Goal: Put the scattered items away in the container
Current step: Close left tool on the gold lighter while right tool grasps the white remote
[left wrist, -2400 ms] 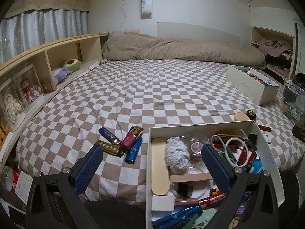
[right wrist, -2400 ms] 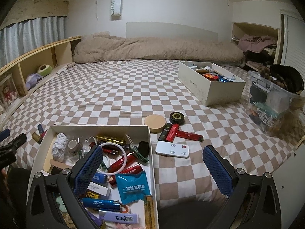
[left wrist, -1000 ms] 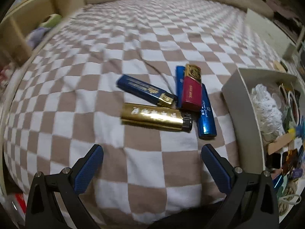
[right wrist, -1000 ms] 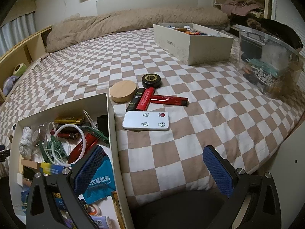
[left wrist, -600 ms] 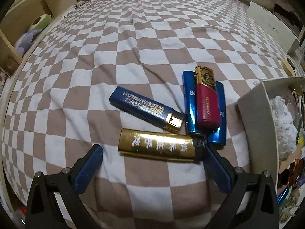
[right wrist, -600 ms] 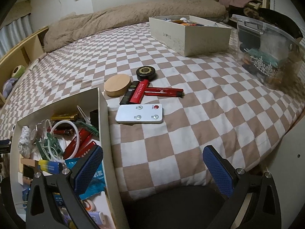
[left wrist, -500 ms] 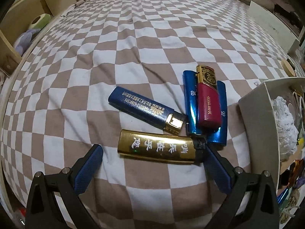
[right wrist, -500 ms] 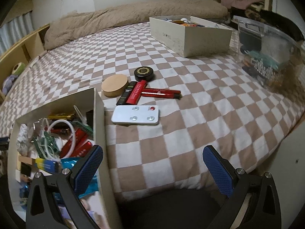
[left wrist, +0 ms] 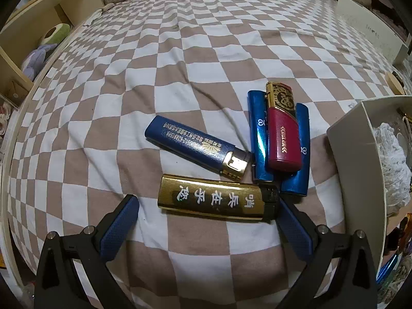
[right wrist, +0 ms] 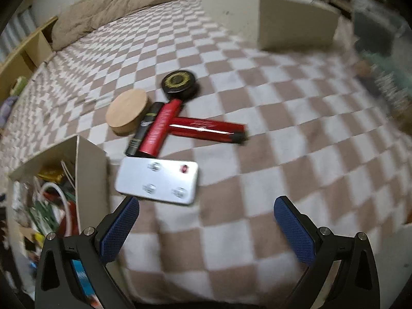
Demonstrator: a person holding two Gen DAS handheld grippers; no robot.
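In the left wrist view a gold lighter (left wrist: 213,197) lies crosswise on the checkered bedspread, just ahead of my open left gripper (left wrist: 206,217). Behind it lie a dark blue lighter (left wrist: 195,148), a crimson lighter (left wrist: 283,134) and two shiny blue lighters (left wrist: 258,139) under it. The white container box (left wrist: 347,154) stands at the right. In the right wrist view my open, empty right gripper (right wrist: 206,219) hovers near a white remote (right wrist: 158,180). Beyond it lie red lighters (right wrist: 206,126), a black lighter (right wrist: 141,131), a wooden disc (right wrist: 127,110) and a black round tin (right wrist: 180,82). The container (right wrist: 88,170) is at the left.
A second white box (right wrist: 283,20) stands at the back right, with a clear plastic bin (right wrist: 386,59) beside it. A wooden shelf (left wrist: 38,25) with plush toys runs along the bed's left side. A brown duvet (right wrist: 128,2) lies at the head of the bed.
My left gripper has come lower and closer to the gold lighter. My right gripper has swung down and forward toward the white remote; its view is motion-blurred.
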